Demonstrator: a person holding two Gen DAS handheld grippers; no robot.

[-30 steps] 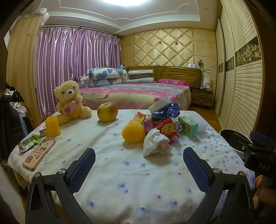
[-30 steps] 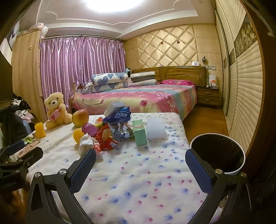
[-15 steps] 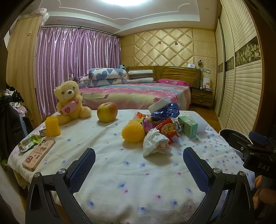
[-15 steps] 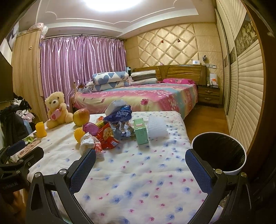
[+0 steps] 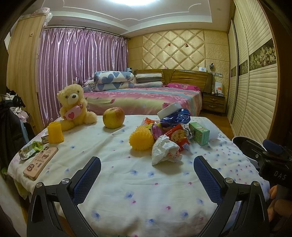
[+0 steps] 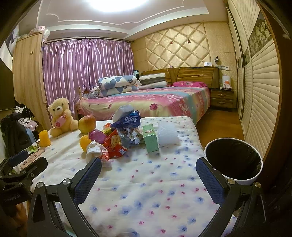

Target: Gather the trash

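Both my left tool [image 5: 147, 170] and right tool [image 6: 148, 171] gape wide, carrying nothing, above the counter [image 5: 138, 196]. Nearest lies the crumpled white wrapper [image 5: 165, 149]: light, soft, easily crushed, so I judge pinching its bunched middle best. Behind it the red snack packet [image 5: 178, 136] looks slippery. The bin [image 6: 233, 160] stands right of the counter.

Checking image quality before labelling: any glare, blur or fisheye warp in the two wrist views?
Left wrist view: ceiling light blown out at the top edge, wardrobe doors bowed by the fisheye, dark vignette in the corners, crumpled white wrapper sharp with a soft shadow. Right wrist view: same blown-out ceiling glare, black bin interior too dark to read, no motion blur.
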